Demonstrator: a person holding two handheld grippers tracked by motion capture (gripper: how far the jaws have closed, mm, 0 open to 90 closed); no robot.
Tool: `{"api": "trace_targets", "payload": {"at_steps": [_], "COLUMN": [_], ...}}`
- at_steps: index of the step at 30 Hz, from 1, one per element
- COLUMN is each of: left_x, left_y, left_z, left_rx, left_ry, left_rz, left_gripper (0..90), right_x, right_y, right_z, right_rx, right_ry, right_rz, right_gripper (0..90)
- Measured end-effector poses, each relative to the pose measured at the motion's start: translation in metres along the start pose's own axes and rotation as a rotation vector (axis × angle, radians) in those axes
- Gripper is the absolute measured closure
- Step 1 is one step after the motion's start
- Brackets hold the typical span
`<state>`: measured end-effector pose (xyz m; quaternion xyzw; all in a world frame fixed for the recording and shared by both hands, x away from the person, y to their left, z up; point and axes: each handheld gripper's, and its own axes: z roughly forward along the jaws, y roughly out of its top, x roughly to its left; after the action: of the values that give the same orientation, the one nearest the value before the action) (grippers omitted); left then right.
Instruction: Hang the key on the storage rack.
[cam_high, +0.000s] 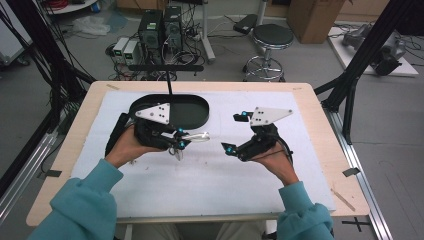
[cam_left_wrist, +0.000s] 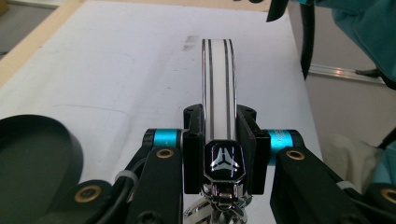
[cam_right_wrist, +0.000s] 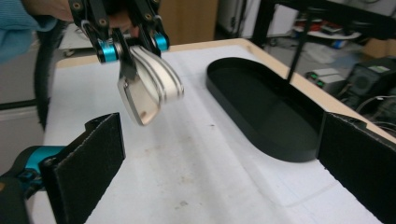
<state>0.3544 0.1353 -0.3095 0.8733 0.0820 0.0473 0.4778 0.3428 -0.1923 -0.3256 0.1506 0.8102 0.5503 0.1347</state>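
White-and-chrome striped key fob: clenched in left tool above tabletop centre, right tool released alongside; handover done, next likely placement into black oval tray.

A white key fob with thin dark stripes and a shiny chrome end; a black oval tray; white sheet over the pale wooden tabletop; teal sleeves.

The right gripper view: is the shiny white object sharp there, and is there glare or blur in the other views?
Right gripper view: white key fob sharp, its metal face mirror-bright; near fingers soft. Left gripper view: fob's emblem glints. High view: even light, slightly soft, no glare.
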Motion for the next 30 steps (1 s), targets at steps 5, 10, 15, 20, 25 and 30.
{"api": "trace_targets", "payload": {"at_steps": [5, 10, 15, 20, 25, 30], "left_x": [0.006, 0.015, 0.026, 0.036, 0.045, 0.053], "left_y": [-0.003, -0.008, -0.011, -0.011, -0.01, -0.008], "left_z": [-0.01, -0.025, -0.041, -0.052, -0.06, -0.065], "left_rx": [-0.027, -0.065, -0.105, -0.127, -0.152, -0.164], "left_ry": [0.054, 0.115, 0.175, 0.23, 0.268, 0.305], "left_rz": [-0.022, -0.06, -0.094, -0.115, -0.132, -0.152], "left_gripper": [74.2, 74.1, 74.1, 74.1, 74.1, 74.1], "right_x": [0.002, 0.003, 0.005, 0.007, 0.01, 0.013], "right_y": [-0.012, -0.029, -0.05, -0.066, -0.078, -0.093], "right_z": [-0.017, -0.034, -0.047, -0.055, -0.06, -0.063], "right_rx": [-0.042, -0.08, -0.107, -0.13, -0.146, -0.155], "right_ry": [-0.06, -0.124, -0.195, -0.254, -0.307, -0.359], "right_rz": [0.023, 0.042, 0.077, 0.092, 0.102, 0.102], "right_gripper": [0.7, 0.7, 0.7, 0.7, 0.7, 0.7]}}
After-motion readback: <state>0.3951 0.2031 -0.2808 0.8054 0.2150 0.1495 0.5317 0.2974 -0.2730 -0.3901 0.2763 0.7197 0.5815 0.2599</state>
